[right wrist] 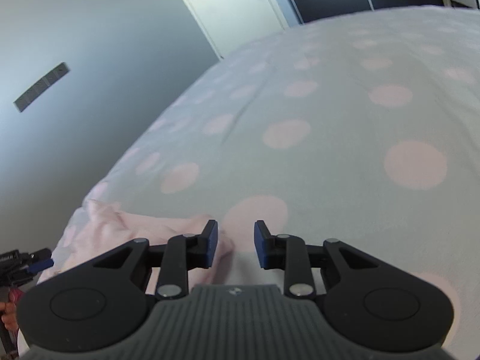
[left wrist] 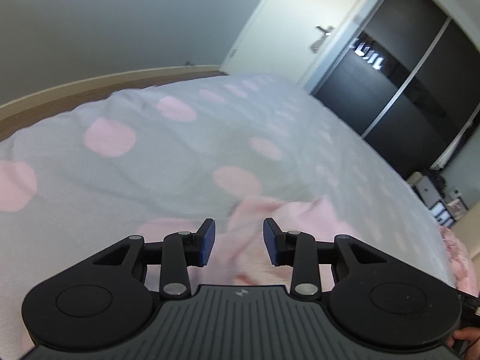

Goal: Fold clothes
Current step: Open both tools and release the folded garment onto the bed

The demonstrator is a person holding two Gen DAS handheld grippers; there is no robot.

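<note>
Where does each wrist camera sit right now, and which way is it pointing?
Left wrist: behind the open left gripper, facing the pink garment on the dotted duvet; door and dark wardrobe beyond; fingertip at lower right.
Right wrist: behind the open right gripper, looking along the duvet toward wall and door; garment left of the jaws; hand at far left.
Shared: garment, duvet, door.

A bed (right wrist: 345,114) (grey cover, pink dots) carries a crumpled pink garment (left wrist: 288,240).

Fleecy pink garment (left wrist: 288,240), matt cotton bedspread (right wrist: 330,120)
</note>
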